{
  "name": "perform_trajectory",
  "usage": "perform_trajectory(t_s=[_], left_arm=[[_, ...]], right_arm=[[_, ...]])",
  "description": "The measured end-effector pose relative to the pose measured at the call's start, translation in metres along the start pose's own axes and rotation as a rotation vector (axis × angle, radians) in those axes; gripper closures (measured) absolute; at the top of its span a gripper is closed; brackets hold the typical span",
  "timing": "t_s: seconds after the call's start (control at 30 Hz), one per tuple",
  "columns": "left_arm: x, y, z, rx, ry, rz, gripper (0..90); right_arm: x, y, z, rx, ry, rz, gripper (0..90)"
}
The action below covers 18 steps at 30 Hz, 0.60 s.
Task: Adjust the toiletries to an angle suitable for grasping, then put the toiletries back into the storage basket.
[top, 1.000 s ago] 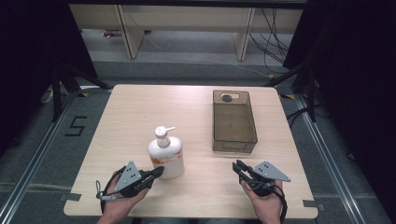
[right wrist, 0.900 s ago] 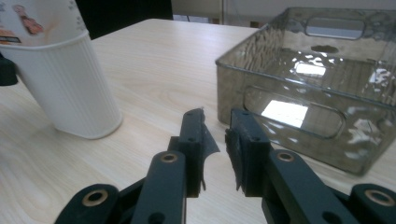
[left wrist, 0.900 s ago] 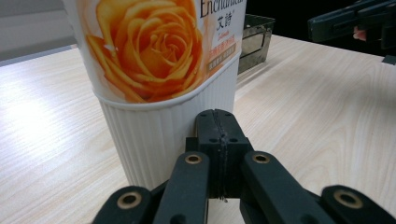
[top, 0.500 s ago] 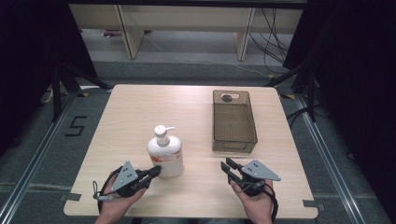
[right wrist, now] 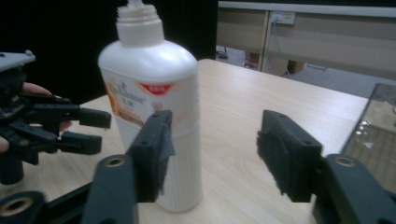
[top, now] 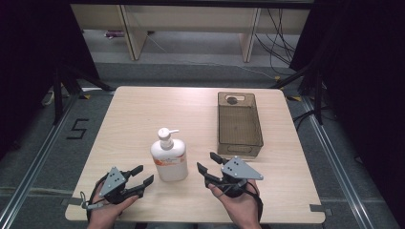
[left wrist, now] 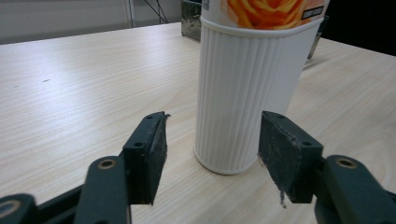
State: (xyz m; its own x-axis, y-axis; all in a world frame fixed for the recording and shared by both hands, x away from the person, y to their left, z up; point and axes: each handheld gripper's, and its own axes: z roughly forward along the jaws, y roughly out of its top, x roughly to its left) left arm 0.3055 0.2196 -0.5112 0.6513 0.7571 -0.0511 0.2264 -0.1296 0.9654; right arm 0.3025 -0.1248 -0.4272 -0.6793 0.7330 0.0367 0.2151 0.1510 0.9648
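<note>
A white pump bottle (top: 168,160) with an orange label stands upright on the wooden table (top: 143,109), near its front. My left gripper (top: 143,174) rests low at the bottle's left. Its jaws have just been opening and stand wide, with nothing pressed between them. In the left gripper view the ribbed bottle (left wrist: 238,93) stands just ahead of the left gripper (left wrist: 214,126), and neither pad touches it. My right gripper (top: 207,161) is held at the bottle's right, jaws also just opened, empty. In the right gripper view the bottle (right wrist: 149,79) rises behind the left jaw of the right gripper (right wrist: 215,126).
A brown see-through bin (top: 240,125) stands at the table's right, beyond my right gripper; its corner (right wrist: 373,126) is at the right edge of the right gripper view. Shelving and cables lie past the table's far edge. The left gripper (right wrist: 95,130) is seen beyond the bottle.
Both grippers went from shut to open. The right gripper moved left toward the bottle and rose a little. The left gripper drew back slightly from the bottle.
</note>
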Motion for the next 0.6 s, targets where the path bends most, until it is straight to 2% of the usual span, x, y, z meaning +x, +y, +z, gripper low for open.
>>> perform_trajectory(t_s=[0.03,0.13,0.17,0.2,0.23,0.33,0.37,0.43,0.5,0.53,0.6], left_arm=[[0.001,0.000,0.000,0.008,0.010,0.013,39.6],[0.001,0.001,0.001,0.006,0.016,0.013,36.7],[0.002,0.001,0.002,0.007,0.014,0.013,36.7],[0.002,0.001,0.003,0.006,0.015,0.017,36.2],[0.002,0.001,0.003,0.005,0.020,0.016,35.3],[0.002,0.002,0.002,0.004,0.029,0.017,34.1],[0.002,0.003,0.002,0.002,0.032,0.020,33.8],[0.001,0.002,0.002,-0.001,0.036,0.011,33.2],[0.000,0.002,0.002,0.000,0.043,0.010,33.0],[0.000,0.001,0.002,0.003,0.044,0.012,32.5],[0.000,0.001,0.002,0.005,0.044,0.014,32.4]], right_arm=[[0.002,0.002,0.002,-0.012,-0.005,-0.012,40.7],[0.009,0.006,0.005,-0.014,-0.005,-0.019,38.9],[0.011,0.008,0.008,-0.026,0.012,-0.019,38.5],[0.013,0.010,0.010,-0.040,-0.004,-0.041,38.1],[0.018,0.011,0.012,-0.048,0.021,-0.018,38.0],[0.022,0.016,0.014,-0.052,0.024,-0.044,38.3],[0.025,0.017,0.016,-0.048,0.045,-0.021,38.6],[0.026,0.020,0.018,-0.052,0.038,-0.041,39.3],[0.028,0.021,0.020,-0.046,0.050,-0.027,39.9],[0.031,0.024,0.022,-0.068,0.030,-0.049,41.4],[0.032,0.024,0.022,-0.068,0.036,-0.037,41.9]])
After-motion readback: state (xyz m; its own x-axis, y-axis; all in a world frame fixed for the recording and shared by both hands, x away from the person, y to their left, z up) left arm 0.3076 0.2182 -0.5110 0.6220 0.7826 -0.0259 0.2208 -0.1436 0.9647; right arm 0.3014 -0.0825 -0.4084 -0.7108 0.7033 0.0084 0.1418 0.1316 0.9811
